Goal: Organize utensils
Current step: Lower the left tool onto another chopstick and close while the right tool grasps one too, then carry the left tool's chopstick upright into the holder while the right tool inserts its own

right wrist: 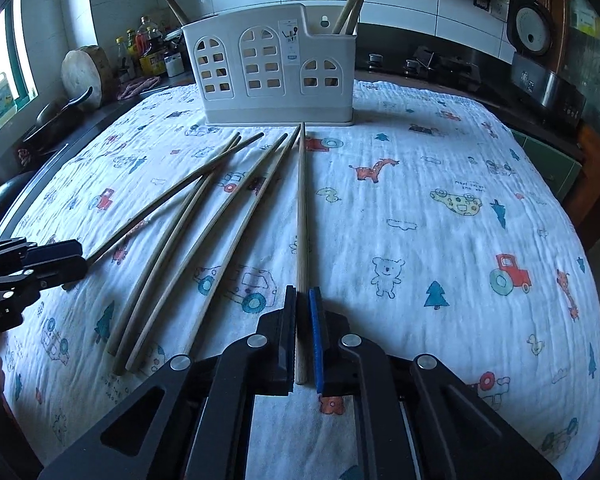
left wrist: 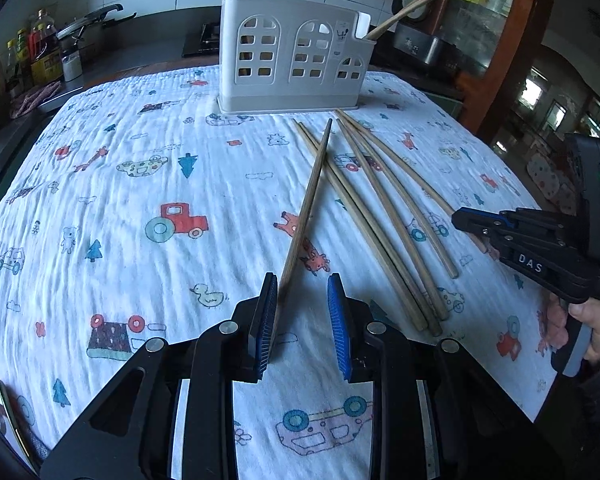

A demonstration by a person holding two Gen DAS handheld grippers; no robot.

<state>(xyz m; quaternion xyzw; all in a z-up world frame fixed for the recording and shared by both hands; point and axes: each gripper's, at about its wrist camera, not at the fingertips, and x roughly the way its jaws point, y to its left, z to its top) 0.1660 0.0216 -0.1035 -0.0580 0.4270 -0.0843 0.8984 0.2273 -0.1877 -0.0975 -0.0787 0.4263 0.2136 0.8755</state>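
Our right gripper (right wrist: pixel 302 340) clamps a pale chopstick (right wrist: pixel 301 240) against the printed cloth (right wrist: pixel 440 220); our left gripper (left wrist: pixel 302 320) stands open, a darker chopstick (left wrist: pixel 308 208) leaning on its left pad. Beyond them four loose chopsticks (left wrist: pixel 380 208) lie before the white holder (left wrist: pixel 292 56)

Left tool (left wrist: pixel 302 320) jaws parted, low and forward; right tool (right wrist: pixel 303 336) jaws apparently nearly closed, level.

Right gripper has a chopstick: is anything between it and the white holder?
Nothing visible. The chopstick in the right gripper points straight at the white holder over bare cloth; the loose chopsticks lie off to its left.
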